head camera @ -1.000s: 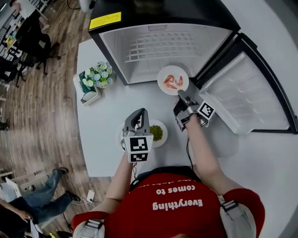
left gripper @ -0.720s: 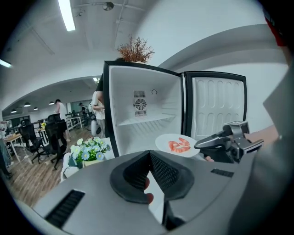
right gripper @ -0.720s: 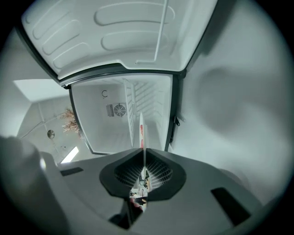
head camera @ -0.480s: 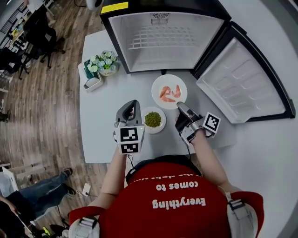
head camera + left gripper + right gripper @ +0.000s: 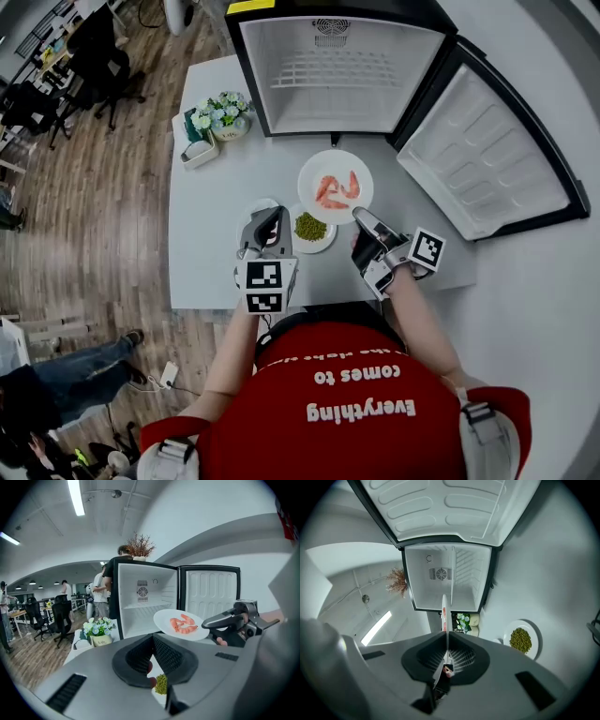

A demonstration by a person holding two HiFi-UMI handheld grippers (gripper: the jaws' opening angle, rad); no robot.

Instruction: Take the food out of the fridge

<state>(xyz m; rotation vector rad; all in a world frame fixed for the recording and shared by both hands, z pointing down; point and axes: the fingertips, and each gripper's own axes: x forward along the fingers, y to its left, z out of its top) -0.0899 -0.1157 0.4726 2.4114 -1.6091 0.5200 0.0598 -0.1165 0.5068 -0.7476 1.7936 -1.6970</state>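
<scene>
Grip: right gripper clamped on the shrimp plate rim; left gripper clamped on the pea plate rim | Place: both outside the fridge, over the tabletop; shrimp plate nearer the far edge | Handling: probably stiff, breakable and slick; a rim hold tips easily, so loose food could slide.

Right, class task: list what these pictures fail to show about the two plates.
1. Shrimp plate: right gripper view, edge-on, so its food barely shows.
2. Pea plate: left gripper view, mostly hidden behind the jaws.
3. Left gripper: head view, its own body covers the grip.
</scene>
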